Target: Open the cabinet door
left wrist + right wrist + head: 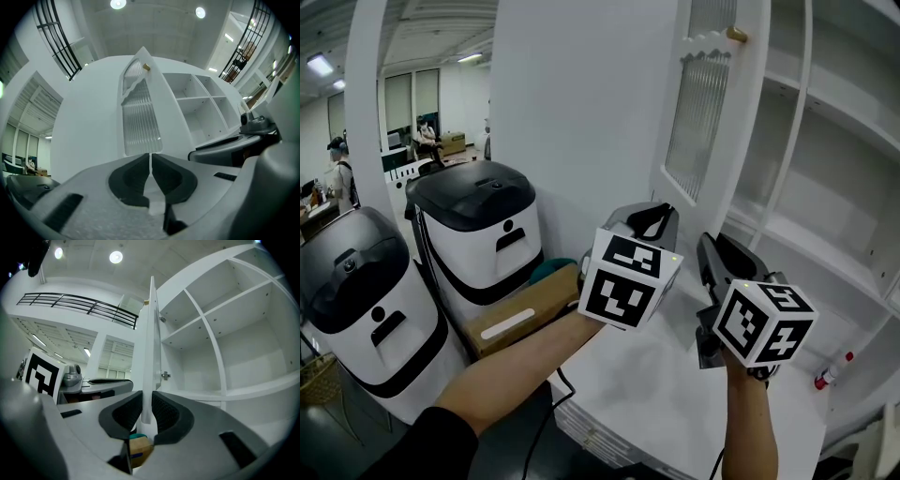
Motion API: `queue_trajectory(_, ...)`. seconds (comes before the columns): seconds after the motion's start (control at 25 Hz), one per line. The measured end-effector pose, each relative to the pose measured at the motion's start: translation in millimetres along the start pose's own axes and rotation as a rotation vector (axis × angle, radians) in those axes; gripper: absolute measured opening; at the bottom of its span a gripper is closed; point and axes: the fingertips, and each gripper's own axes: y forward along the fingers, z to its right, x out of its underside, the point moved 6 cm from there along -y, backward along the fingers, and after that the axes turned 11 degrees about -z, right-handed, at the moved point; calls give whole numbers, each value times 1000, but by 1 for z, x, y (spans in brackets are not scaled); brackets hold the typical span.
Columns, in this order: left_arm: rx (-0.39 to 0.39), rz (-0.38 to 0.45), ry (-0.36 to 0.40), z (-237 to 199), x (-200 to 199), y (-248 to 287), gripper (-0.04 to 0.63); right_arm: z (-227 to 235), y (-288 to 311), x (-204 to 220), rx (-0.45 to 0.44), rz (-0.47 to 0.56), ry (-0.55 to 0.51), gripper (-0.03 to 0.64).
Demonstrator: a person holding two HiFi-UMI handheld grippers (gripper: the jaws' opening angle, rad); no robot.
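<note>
At the white cabinet (pixel 825 216), the cabinet door (pixel 698 131) with ribbed glass stands swung open. The right gripper (pixel 146 405) has its jaws pinched on the door's low edge. Just beside it, above the counter (pixel 656 394), the left gripper (pixel 150 161) has jaws almost together, holding nothing.

Right gripper (pixel 711 246) clamps the lower edge of the cabinet door (pixel 698 127); left gripper (pixel 653 216) hovers just left of it, jaws all but closed, empty.
</note>
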Motion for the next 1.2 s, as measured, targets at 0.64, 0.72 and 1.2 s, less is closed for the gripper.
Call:
queue_trajectory(0.64, -17, 9, -18, -26, 11, -30, 15, -40, 11, -1, 0, 28, -14, 72)
queue_trajectory(0.72, -20, 12, -20, -30, 11, -33, 15, -46, 14, -1, -7, 30, -16, 74)
queue_trajectory(1.2, -58, 7, -29, -50, 20, -54, 15, -80, 32, -2, -46, 53, -19, 83)
